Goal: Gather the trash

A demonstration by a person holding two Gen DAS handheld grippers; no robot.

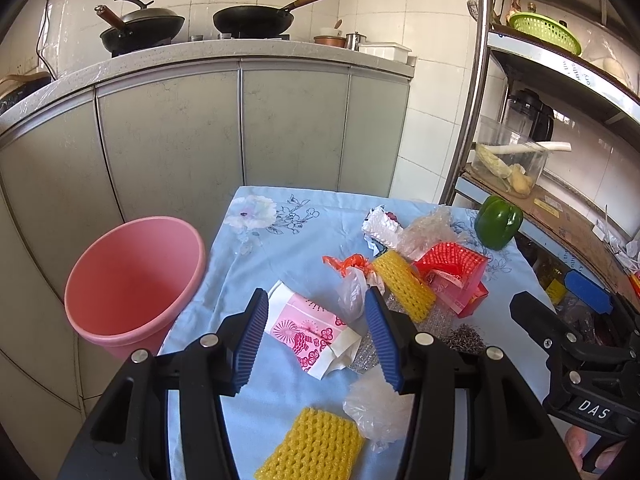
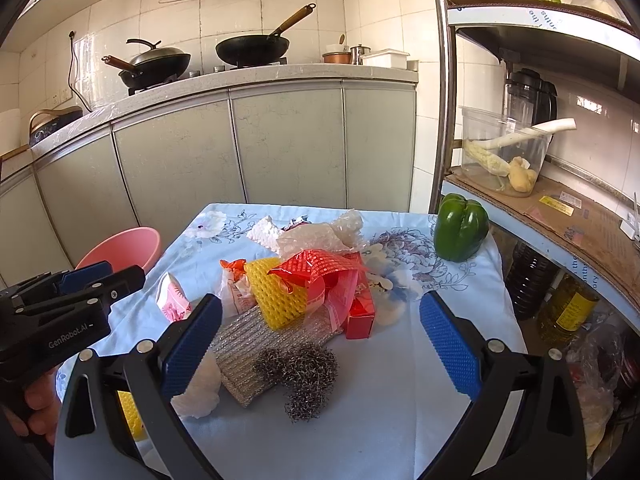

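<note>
The pink-printed paper wrapper (image 1: 310, 334) is being seen lying flat on the blue floral cloth (image 1: 280, 240), its long axis running from upper left to lower right, its open torn end pointing toward the camera. It is being framed by the left gripper (image 1: 318, 340), fingers apart and clamped on nothing. The right gripper (image 2: 320, 344) is being held wide open above the steel wool (image 2: 300, 372). The pink bucket (image 1: 132, 284) is standing just beside the table's left edge.

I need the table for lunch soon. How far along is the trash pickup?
Barely started, it seems. Done: nothing visible; the pink bucket beside the table looks empty. In hand: nothing; the left gripper and right gripper both have open jaws above the tablecloth. Left: the pink paper bag, yellow foam nets, red wrappers, clear plastic and steel scrubber. The green pepper probably stays.
</note>
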